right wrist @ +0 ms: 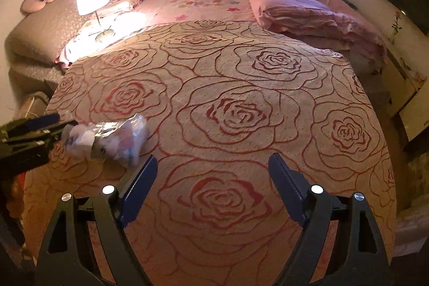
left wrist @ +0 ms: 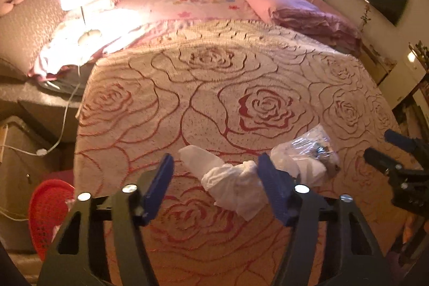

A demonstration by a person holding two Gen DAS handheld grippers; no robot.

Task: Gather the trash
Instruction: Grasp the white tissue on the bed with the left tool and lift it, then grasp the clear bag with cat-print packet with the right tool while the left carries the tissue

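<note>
White crumpled tissue (left wrist: 236, 189) lies between the blue pads of my left claw (left wrist: 214, 186); the right-hand pad meets its edge, the other stands clear, so no grip yet as far as I can tell. Just beyond it, touching or nearly so, sits a clear plastic bag (left wrist: 311, 149), crinkly and glinting, stuffed with pale scraps. Both rest near the foot of the bed on the rose-patterned bedspread (left wrist: 214, 98), a nubbly cream cover with raised red outlines.

My right claw (right wrist: 213, 186) is spread wide over bare bedspread, holding nothing; the bag (right wrist: 112, 138) shows to its left, blurred.

Progress, judged: early. No trash is lifted. A red perforated plastic basket (left wrist: 51, 208) stands on the floor beside the bed, down to the left. Likely the bin, though its contents are hard to make out. Left to do: pinch the tissue, take the bag, carry both over.

Handling guess: tissue soft, compressible, light; bag slippery and loose-shaped.
</note>
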